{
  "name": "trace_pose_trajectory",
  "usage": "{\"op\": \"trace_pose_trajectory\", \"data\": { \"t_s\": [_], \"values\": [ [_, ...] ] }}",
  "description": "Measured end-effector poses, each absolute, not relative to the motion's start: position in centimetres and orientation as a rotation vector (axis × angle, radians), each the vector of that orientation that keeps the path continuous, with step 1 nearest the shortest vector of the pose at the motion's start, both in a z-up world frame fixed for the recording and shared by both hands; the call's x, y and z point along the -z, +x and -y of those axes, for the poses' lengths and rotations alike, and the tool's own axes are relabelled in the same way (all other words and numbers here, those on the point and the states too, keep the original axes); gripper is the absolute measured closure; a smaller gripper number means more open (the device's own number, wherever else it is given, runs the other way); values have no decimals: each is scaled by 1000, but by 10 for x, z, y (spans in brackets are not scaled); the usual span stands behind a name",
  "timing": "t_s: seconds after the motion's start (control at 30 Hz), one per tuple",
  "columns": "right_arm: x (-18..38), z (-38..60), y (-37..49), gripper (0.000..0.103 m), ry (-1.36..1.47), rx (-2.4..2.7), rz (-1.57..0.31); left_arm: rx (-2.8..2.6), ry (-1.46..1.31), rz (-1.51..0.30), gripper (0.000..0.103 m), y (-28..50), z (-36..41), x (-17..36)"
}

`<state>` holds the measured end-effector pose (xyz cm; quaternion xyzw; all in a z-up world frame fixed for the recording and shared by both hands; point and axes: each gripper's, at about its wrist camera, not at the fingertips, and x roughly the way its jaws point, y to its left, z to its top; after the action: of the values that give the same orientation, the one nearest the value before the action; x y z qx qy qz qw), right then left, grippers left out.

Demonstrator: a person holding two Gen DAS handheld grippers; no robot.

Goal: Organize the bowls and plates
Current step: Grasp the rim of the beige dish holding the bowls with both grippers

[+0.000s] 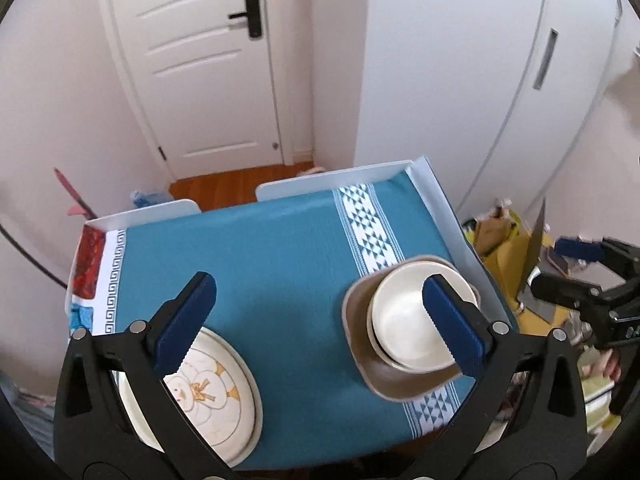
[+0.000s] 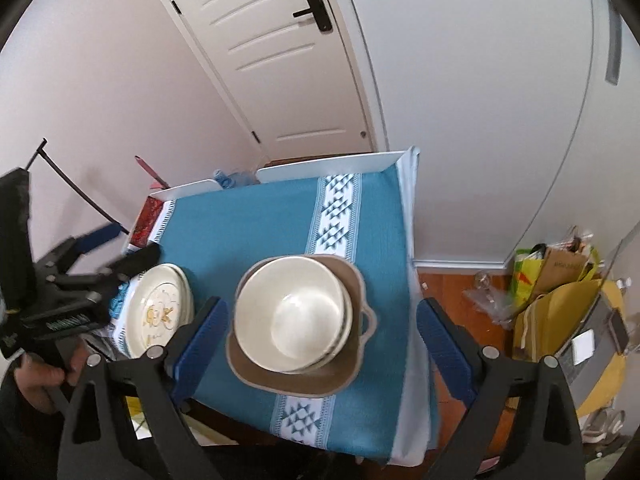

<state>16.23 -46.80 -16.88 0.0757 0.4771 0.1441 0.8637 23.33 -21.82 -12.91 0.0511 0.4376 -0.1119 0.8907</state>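
Bowls (image 2: 294, 314), cream-white and nested one inside the other, sit on a brown square plate (image 2: 296, 380) with rounded corners, and this stack stands on the counter (image 2: 256, 216) near its right edge, on a white patterned stripe (image 2: 336, 208) of the blue tablecloth. Right hand-held gripper (image 2: 322, 344) hangs above this stack with its blue-padded fingers (image 2: 202, 344) spread wide to both sides, and nothing is held between them. Left hand-held gripper (image 1: 316, 324) is also wide apart and holds nothing; in its own view one blue finger (image 1: 184, 324) is over the round plates and the other one is in front of the bowls. These round cream plates (image 1: 212, 396), stacked, with a gold drawing in the middle of the top one, lie at the near left part of the counter, well apart from the brown plate. In the right wrist view a hand (image 2: 42, 376) holds the left tool at the left edge of the picture. At the far edge of the counter white chair backs (image 1: 280, 188) stand up. Behind them there is a white door (image 1: 200, 60) with a black handle (image 1: 250, 12). On the wooden floor to the right of the counter some bags (image 2: 560, 280) are piled, yellow and brown paper ones.
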Motion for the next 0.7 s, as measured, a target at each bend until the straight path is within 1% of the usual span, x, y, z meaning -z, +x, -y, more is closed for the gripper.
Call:
{"op": "trace_pose_trajectory", "data": {
  "t_s": [0.1,0.2,0.4,0.57,0.6,0.67,0.7],
  "values": [
    [167,470,157,9,80,-265,-1022,235,134,-935,0,232,217,133],
    [174,473,153,9,11,-218,-1067,268,161,-1013,0,224,218,153],
    [218,468,158,9,-56,-227,-1210,308,151,-1213,0,225,222,210],
    [253,461,165,10,-103,-221,-1296,333,175,-1290,1,229,235,242],
    [258,459,166,12,-114,-225,-1306,337,181,-1297,2,231,238,247],
    [268,454,170,24,-133,-243,-1332,340,194,-1314,5,235,242,256],
    [273,451,171,32,-139,-247,-1346,336,206,-1320,8,236,245,260]
  ]
}}
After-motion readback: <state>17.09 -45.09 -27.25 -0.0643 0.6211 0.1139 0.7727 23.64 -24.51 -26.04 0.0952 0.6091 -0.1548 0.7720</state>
